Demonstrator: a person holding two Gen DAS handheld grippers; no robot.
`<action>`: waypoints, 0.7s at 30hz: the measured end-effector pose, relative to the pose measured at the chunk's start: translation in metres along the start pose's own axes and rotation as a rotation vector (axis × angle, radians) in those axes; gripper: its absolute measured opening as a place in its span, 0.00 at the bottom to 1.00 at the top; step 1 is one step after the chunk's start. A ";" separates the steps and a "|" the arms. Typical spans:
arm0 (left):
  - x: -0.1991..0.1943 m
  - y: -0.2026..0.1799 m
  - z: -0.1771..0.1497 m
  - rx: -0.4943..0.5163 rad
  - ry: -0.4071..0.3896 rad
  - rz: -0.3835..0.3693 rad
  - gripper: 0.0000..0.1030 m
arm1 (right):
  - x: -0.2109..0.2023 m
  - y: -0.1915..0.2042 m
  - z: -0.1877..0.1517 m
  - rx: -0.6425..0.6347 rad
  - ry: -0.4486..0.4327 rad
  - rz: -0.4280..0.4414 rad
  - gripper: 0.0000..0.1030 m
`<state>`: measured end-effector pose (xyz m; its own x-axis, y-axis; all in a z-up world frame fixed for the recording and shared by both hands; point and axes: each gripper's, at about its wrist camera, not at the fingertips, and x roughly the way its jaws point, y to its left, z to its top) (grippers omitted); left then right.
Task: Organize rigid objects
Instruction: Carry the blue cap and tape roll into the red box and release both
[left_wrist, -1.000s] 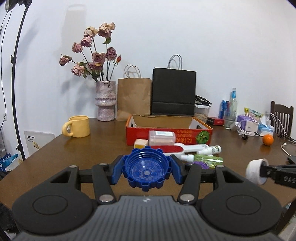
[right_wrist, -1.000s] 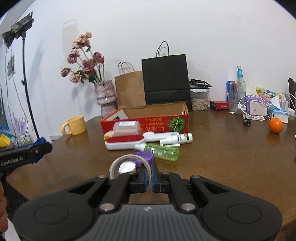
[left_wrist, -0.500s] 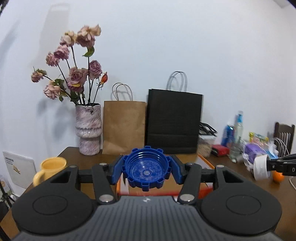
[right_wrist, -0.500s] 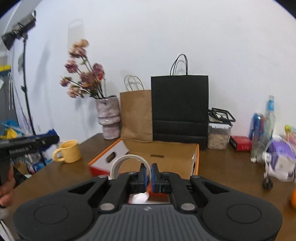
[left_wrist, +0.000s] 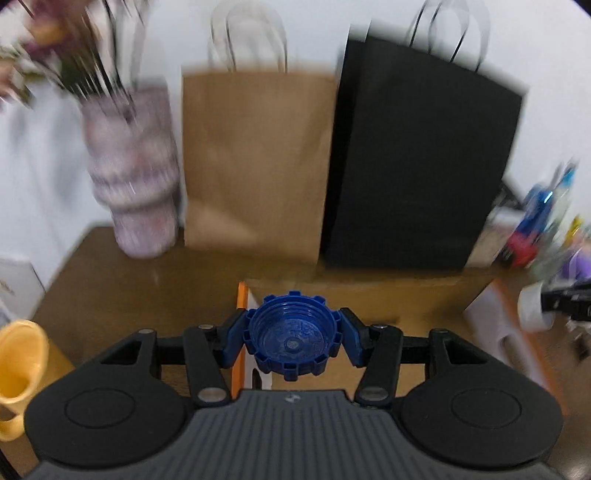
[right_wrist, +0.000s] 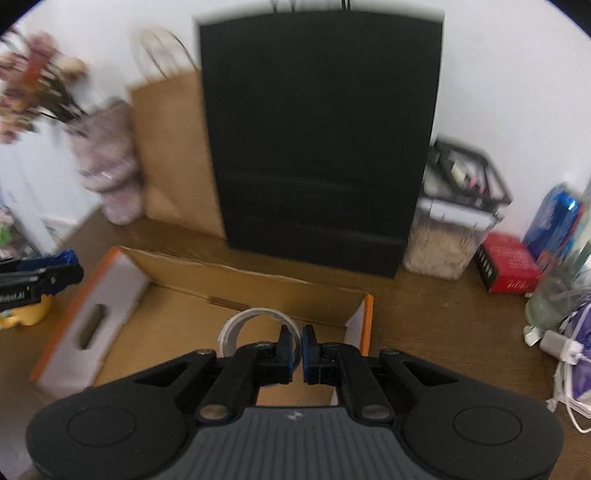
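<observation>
A blue ridged cap (left_wrist: 291, 336) is pinched between the blue pads of my left gripper (left_wrist: 291, 338), open side toward the camera, above the left end of the orange-edged cardboard box (left_wrist: 369, 291). My right gripper (right_wrist: 297, 349) is shut on the wall of a white tape roll (right_wrist: 236, 328), hanging over the box's bare floor (right_wrist: 177, 332) near its right end. The right gripper with its roll (left_wrist: 532, 308) shows at the right edge of the left wrist view; the left gripper's tip (right_wrist: 44, 275) shows at the left edge of the right wrist view.
Behind the box stand a brown paper bag (left_wrist: 255, 158), a black paper bag (right_wrist: 321, 140) and a vase of dried roses (left_wrist: 133, 173). A yellow mug (left_wrist: 18, 365) sits left. Right of the box are a clear container (right_wrist: 450, 229), red packet (right_wrist: 508, 264), can, bottle and cables.
Both grippers have swept forward over the table from the loose items in front of the box to above the box, tilting downward, each keeping its object.
</observation>
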<state>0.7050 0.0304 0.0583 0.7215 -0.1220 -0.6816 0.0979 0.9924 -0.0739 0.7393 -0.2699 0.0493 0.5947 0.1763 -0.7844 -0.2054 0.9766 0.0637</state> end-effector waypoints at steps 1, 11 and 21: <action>0.020 0.000 0.001 0.002 0.042 0.020 0.52 | 0.019 -0.002 0.005 0.003 0.042 -0.011 0.05; 0.088 -0.011 -0.003 0.069 0.157 -0.006 0.61 | 0.124 0.019 0.008 -0.127 0.240 -0.171 0.25; 0.057 -0.003 0.009 0.050 0.131 -0.002 0.68 | 0.090 0.022 0.020 -0.109 0.180 -0.203 0.36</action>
<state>0.7520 0.0203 0.0260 0.6260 -0.1175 -0.7709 0.1356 0.9899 -0.0408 0.8041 -0.2304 -0.0077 0.4871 -0.0554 -0.8716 -0.1844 0.9690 -0.1647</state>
